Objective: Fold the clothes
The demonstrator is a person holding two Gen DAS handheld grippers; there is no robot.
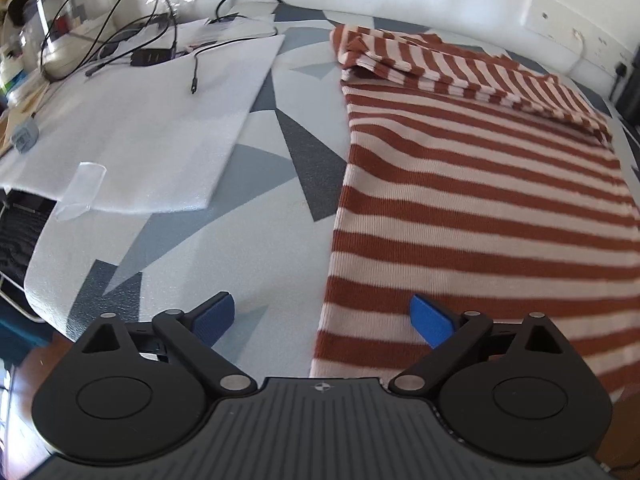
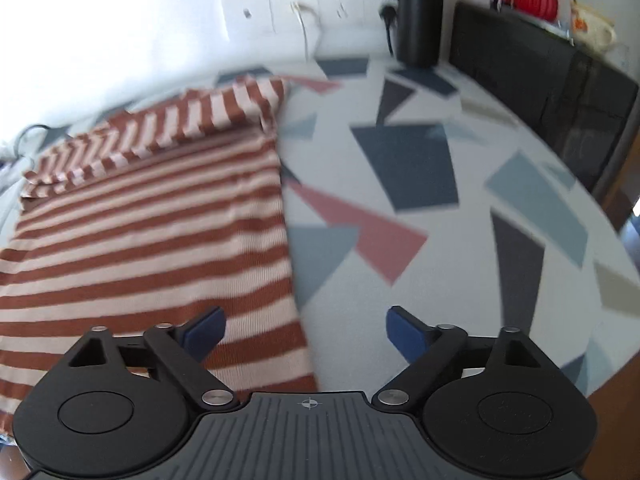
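Note:
A rust-and-pink striped top [image 1: 472,200] lies flat on the patterned tablecloth [image 1: 280,152], with its sleeves folded across the far end. My left gripper [image 1: 324,322] is open and empty, hovering over the garment's near left edge. In the right wrist view the striped top [image 2: 152,232] fills the left half. My right gripper [image 2: 306,332] is open and empty, straddling the garment's near right edge above the tablecloth [image 2: 460,220].
A white foam sheet [image 1: 152,128] with black cables and a charger [image 1: 150,56] lies to the left, with clutter behind. A black bottle [image 2: 418,12] and a black box [image 2: 548,92] stand at the far right. Wall sockets [image 2: 340,4] are behind the table.

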